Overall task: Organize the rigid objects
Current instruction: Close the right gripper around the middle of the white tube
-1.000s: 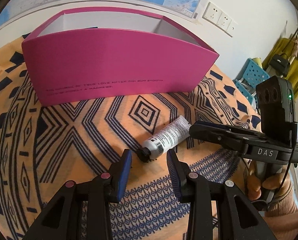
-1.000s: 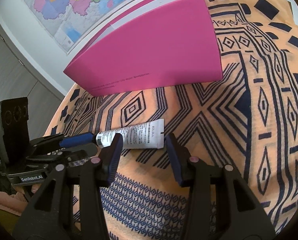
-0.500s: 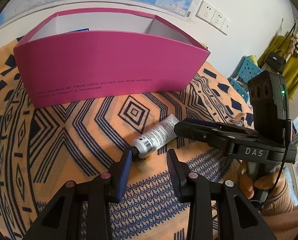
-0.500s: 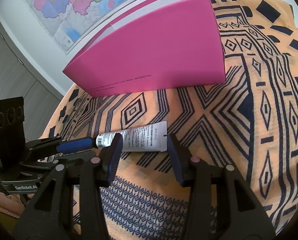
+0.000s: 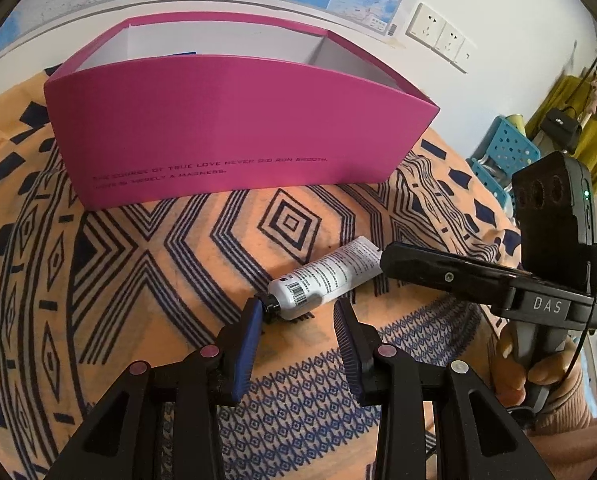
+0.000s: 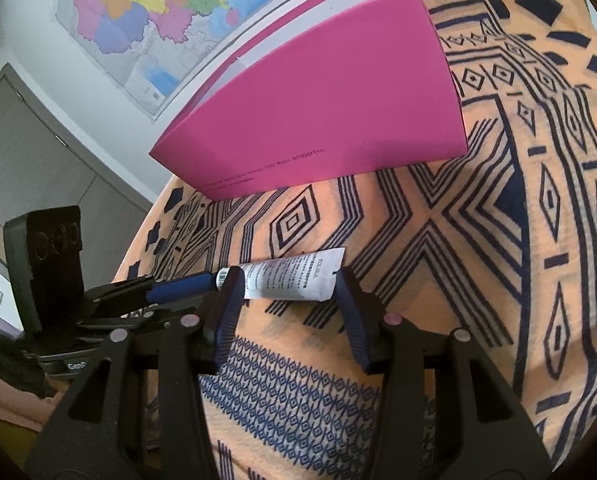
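Both grippers have closed in on the white tube [image 5: 325, 278]: left gripper [image 5: 298, 312] narrowly parted by its cap, right gripper [image 6: 288, 292] slightly wider, straddling its body, seemingly not yet gripping, so boxing [image 5: 234, 128] awaits.

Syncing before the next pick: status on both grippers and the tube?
Left gripper open at tube's cap end. Right gripper open, straddling white tube, no grip. Tube flat on cloth, outside pink box. Nothing between.

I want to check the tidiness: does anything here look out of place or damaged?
One thing: the white tube lies loose at a slant on the patterned cloth, outside the pink box. No damage or spill shows.
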Demonstrator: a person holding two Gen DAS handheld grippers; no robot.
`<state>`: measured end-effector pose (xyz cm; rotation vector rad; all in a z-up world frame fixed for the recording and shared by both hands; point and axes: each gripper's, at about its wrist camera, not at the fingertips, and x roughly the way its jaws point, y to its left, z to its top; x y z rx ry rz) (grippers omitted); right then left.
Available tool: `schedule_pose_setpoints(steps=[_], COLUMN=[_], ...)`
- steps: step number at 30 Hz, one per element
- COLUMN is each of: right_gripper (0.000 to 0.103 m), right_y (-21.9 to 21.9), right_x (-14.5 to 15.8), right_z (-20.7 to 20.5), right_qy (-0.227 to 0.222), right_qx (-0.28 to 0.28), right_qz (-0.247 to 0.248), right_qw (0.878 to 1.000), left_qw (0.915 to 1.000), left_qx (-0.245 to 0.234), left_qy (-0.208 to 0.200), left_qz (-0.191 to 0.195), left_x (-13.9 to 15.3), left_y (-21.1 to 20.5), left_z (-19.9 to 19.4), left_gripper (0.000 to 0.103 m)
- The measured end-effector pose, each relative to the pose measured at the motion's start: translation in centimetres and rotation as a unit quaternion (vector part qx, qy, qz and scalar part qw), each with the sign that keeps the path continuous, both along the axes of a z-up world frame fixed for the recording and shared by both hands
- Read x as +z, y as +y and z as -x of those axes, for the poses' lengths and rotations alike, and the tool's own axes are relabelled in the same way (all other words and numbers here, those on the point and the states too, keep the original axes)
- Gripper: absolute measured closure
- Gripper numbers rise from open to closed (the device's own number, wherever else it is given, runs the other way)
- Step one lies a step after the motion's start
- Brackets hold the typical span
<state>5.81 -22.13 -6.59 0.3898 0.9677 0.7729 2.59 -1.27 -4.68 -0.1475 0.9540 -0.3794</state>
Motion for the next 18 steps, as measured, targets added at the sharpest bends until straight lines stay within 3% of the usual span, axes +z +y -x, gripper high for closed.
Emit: schedule_pose_setpoints(steps=[18], right_gripper=[0.053], right_y=[0.02], right_x=[0.15], right_z=[0.20], right_qy=[-0.005], right_qx=[-0.011], right_qz=[0.004], right_qw=[1.000], left_qw=[1.0000], left_qx=[-0.006], left_qy=[-0.006], left_qz=[-0.004], left_x=[0.41], left_y=[-0.37], left_z=[0.17], left_gripper=[0.067])
